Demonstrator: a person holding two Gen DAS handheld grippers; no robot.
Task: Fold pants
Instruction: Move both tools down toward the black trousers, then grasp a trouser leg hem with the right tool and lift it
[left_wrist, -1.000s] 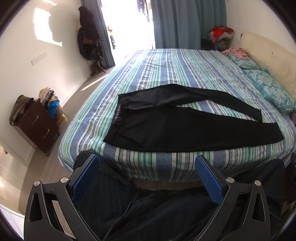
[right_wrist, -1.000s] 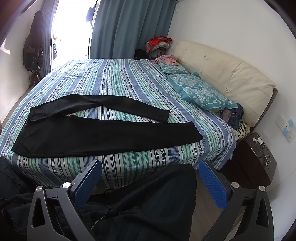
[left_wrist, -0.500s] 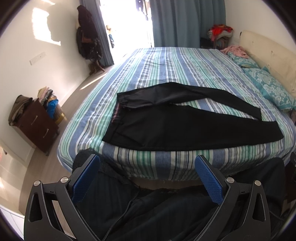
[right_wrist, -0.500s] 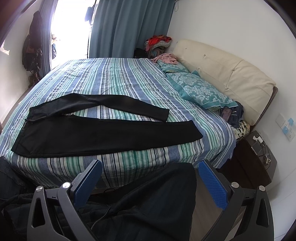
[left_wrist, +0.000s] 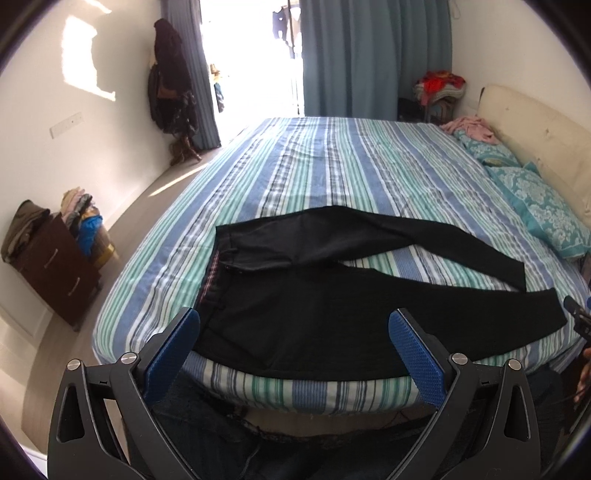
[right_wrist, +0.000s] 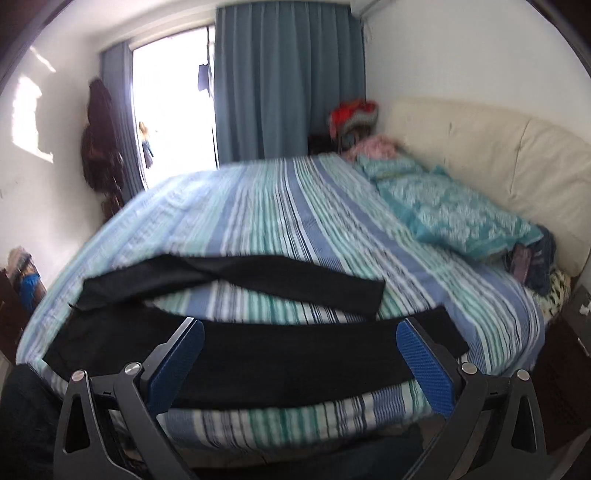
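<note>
left gripper (left_wrist: 293, 349): jaws spread wide, nothing between the blue pads, hovering over the near bed edge by the waist end of the pants
right gripper (right_wrist: 299, 360): jaws also wide apart, empty, over the near edge toward the cuff end; this view is motion-blurred
pants (left_wrist: 332, 295): black, flat on the bed close to the near edge, waistband to the left, legs running right
near leg (right_wrist: 258, 354): straight along the bed edge, cuff at right
far leg (left_wrist: 406, 236): splayed away from the near leg, a strip of sheet visible between them, cuff just short of the near leg's cuff
bed (left_wrist: 332, 166): blue/green/white striped sheet, far half bare
pillow (left_wrist: 543, 206): teal patterned, right side, against the cream headboard (right_wrist: 498, 147)
pink cloth (left_wrist: 469, 127): far right corner of the bed
dresser (left_wrist: 55, 266): dark wood, on the floor left of the bed, clothes piled on top
curtains (left_wrist: 369, 55): blue, far wall, bright doorway to their left
coat stand (left_wrist: 173, 88): dark garments hanging, far left corner
</note>
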